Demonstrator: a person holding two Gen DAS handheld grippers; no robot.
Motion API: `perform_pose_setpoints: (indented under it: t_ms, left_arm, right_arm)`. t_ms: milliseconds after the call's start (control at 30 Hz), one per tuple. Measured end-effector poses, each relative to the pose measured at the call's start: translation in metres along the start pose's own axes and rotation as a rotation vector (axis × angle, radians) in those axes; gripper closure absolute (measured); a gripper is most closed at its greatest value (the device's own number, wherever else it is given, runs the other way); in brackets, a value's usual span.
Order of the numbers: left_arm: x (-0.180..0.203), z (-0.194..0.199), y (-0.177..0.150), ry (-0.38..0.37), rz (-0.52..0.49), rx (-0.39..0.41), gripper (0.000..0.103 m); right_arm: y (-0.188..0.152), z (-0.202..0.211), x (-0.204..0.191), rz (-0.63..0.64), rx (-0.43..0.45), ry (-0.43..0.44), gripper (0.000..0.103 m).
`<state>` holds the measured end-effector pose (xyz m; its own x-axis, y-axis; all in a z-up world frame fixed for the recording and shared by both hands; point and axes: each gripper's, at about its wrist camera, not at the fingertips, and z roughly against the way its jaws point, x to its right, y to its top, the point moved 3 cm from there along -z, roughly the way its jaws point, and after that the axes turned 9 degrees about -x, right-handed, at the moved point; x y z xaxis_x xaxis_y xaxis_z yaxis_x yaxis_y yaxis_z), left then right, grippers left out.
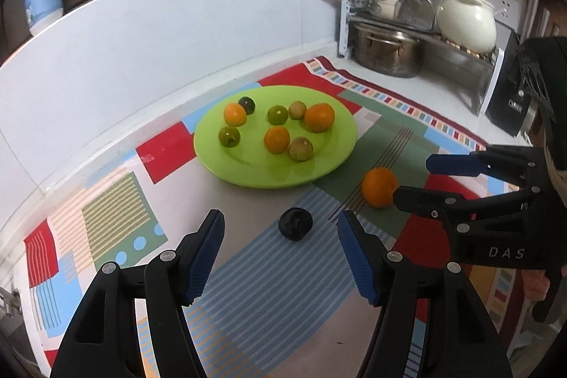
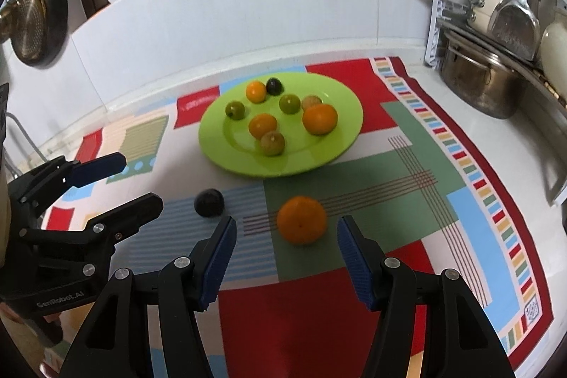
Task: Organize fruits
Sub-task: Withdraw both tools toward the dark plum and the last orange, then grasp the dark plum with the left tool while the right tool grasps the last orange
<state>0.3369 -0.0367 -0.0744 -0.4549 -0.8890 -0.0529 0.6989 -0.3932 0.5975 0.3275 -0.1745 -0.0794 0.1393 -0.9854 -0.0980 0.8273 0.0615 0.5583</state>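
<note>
Orange fruit (image 2: 301, 224) just ahead, between open right tongs (image 2: 286, 238); untouched

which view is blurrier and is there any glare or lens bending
Right wrist view is softer: the loose orange and dark fruit look smeared. Left wrist view is sharper. Both bend the backsplash into a curve, darken at the corners, and show faint sheen on the green plate.

Right hand-held gripper (image 1: 413, 179) body, left wrist view: white letters "DAS", cut off at the picture's edge.
Left hand-held gripper (image 2: 141, 181) body, right wrist view: "GenRobot.AI" in small pale letters.
Black appliance (image 1: 510, 101) at the bench's far right: a small light label, too blurred to read.
</note>
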Motion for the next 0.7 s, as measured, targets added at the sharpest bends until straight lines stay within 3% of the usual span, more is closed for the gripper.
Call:
perform_pose_setpoints:
  t_ms: [400, 700]
  left_arm:
    - [-0.001, -0.041, -0.005, -0.023, -0.017, -0.055, 0.038]
    - [-0.002, -0.066, -0.001, -0.051, 0.023, -0.09, 0.038]
  right_arm:
    - [-0.002, -0.032, 0.007, -0.004, -0.064, -0.013, 0.043]
    - [0.001, -0.05, 0.011, -0.02, -0.098, -0.004, 0.043]
